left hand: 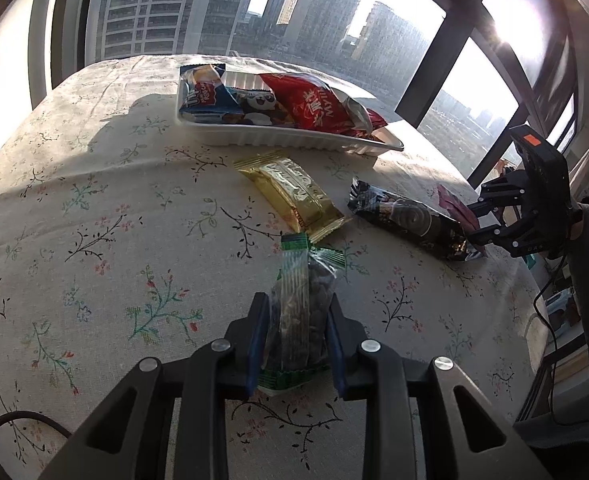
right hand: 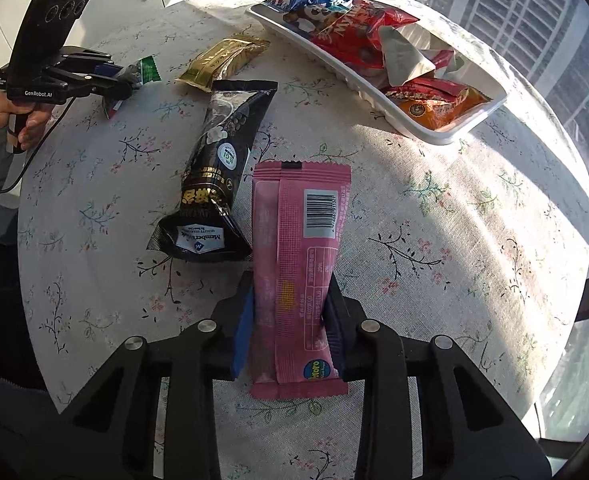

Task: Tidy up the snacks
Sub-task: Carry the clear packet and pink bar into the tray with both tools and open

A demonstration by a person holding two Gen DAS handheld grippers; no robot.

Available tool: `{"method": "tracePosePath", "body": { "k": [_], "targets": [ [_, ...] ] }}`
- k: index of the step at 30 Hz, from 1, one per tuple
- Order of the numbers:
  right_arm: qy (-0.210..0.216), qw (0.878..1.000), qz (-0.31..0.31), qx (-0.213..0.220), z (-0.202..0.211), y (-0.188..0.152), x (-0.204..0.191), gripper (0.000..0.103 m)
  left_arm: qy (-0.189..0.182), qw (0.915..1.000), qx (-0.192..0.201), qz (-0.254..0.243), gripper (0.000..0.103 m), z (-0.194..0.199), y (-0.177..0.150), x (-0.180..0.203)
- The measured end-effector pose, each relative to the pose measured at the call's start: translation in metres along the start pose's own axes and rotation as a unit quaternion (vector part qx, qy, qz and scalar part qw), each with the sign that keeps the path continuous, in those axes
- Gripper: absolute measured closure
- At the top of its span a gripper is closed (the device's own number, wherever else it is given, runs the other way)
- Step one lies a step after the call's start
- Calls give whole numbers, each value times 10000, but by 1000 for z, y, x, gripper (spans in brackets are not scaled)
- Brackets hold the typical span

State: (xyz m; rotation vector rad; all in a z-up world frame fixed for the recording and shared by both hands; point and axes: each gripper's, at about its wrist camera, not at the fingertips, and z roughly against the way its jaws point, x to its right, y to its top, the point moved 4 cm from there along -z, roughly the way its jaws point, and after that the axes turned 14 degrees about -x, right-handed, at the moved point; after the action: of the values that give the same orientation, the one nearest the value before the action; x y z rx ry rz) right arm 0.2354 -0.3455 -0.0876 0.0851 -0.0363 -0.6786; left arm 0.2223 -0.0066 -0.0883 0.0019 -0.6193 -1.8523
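The round worktop, under a pale floral cloth, carried everything, and toward its window side sat a long white ribbed tray already holding several packets: blue, red and orange ones, heaped loosely. Outside the tray lay a black pouch with a round label and a gold foil bar, neither touched by a gripper. The right gripper had just been closing, and its pads pressed the lower half of a pink flat wrapper, barcode side up, which lay beside the black pouch and near the person's edge of the worktop. That wrapper looked light and slick, with a thin crinkly film and crimped ends, so a hold across the filled middle seemed safer than one on the seal. The left gripper was clamped on a clear packet with green ends, dark pieces visible inside; whether it rested on the cloth or hung just above could not be told. It appeared soft and lumpy, likely to sag at its free end, and the contents might crush under a hard squeeze. Both packets were well short of the tray. A hand gripped the left tool's handle.
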Motion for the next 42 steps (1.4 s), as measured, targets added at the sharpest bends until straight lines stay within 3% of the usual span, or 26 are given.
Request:
{"method": "tracePosePath", "body": {
  "k": [11,16,22,24,28,31,35,42],
  "targets": [
    [-3,9922,-663,1059,40,-25,1,76,-173,9995,251,38,75,18,4,0],
    [14,9751,-1287,1803,71,-17,14,76,-110,9990,438,-60,75,34,27,1],
    [227,9513,-1843,2462,111,23,17,76,-20,9978,648,-142,75,46,77,-1],
    [338,9471,-1972,2510,116,39,20,76,-22,9973,719,-122,75,49,95,-3],
    [-3,9476,-2186,2330,113,73,35,76,55,9965,836,-74,75,52,132,-10],
    [-1,9423,-2538,2182,105,91,54,76,145,9962,861,16,75,47,157,-17],
    [221,9302,-3009,2090,94,111,84,76,239,9967,776,84,75,28,187,-22],
    [188,9314,-3149,1815,65,159,114,76,494,9969,601,140,75,-11,218,-27]
  ]
}}
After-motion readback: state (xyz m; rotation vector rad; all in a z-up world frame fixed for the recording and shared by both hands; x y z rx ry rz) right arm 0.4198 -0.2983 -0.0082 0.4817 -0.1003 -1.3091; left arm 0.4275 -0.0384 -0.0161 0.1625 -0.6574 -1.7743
